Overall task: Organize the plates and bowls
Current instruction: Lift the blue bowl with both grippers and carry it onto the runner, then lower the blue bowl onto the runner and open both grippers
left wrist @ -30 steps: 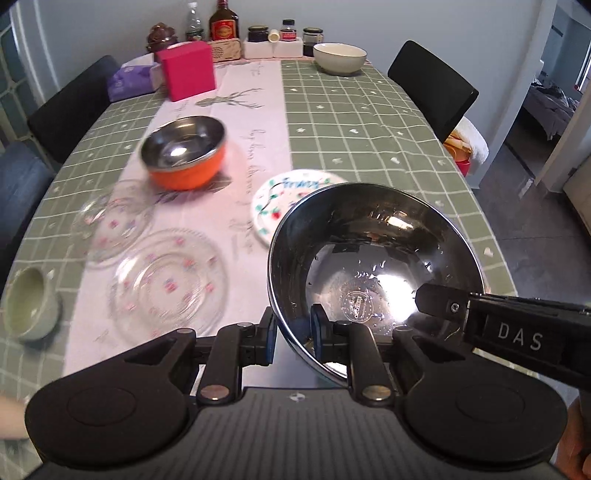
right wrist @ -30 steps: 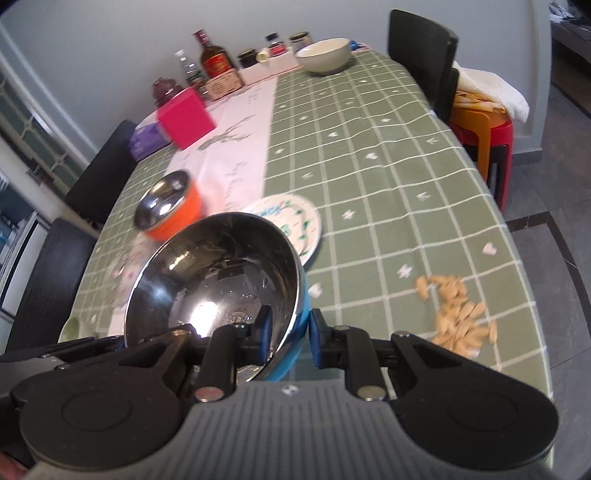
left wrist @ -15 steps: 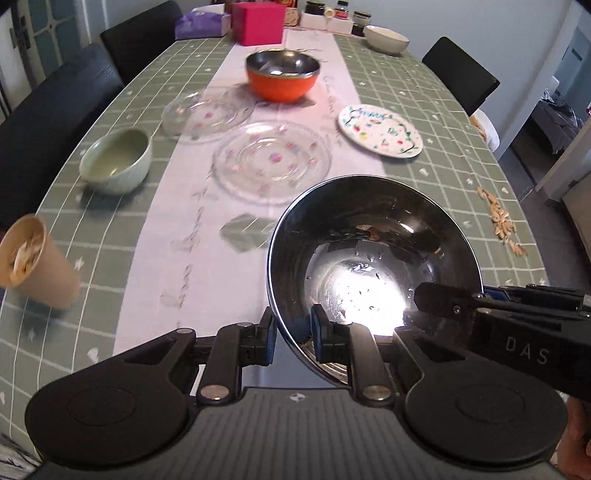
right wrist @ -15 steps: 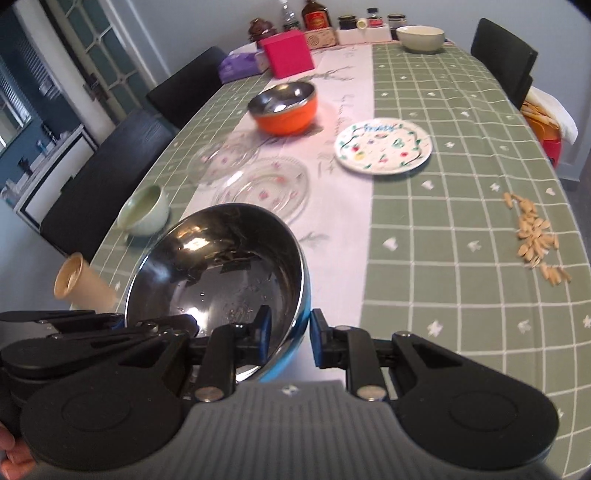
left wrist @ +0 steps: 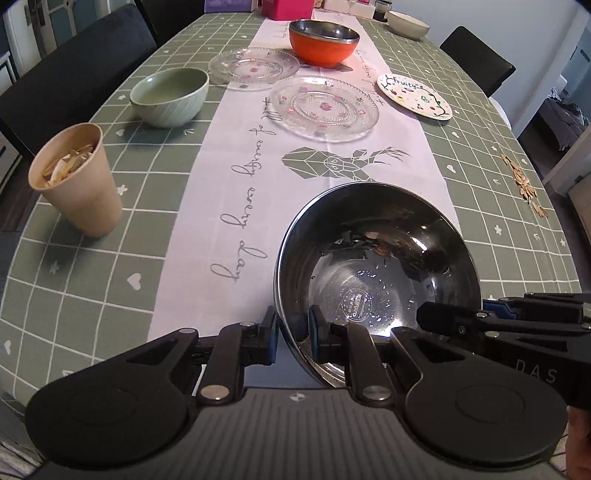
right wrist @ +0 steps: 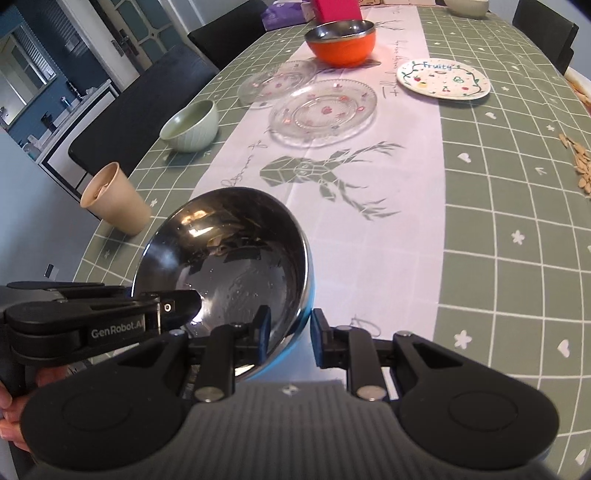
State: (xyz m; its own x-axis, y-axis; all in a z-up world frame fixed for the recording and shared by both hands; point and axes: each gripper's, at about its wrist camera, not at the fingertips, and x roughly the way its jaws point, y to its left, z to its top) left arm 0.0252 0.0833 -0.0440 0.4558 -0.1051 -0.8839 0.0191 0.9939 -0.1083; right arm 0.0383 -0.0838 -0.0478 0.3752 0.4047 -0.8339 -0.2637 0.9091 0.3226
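Observation:
A steel bowl with a blue outside is held low over the near end of the table. My left gripper is shut on its near-left rim. My right gripper is shut on its near-right rim. Farther up the white runner lie two glass plates, an orange steel-lined bowl, a painted "Fruity" plate and a green bowl. A white bowl stands at the far end.
A paper cup of shells stands near the left edge. Seeds are scattered by the right edge. A pink box and jars stand at the far end. Black chairs line both sides.
Both grippers have carried the steel bowl back toward the near end of the table and lower. The paper cup and the green bowl have come into close view.

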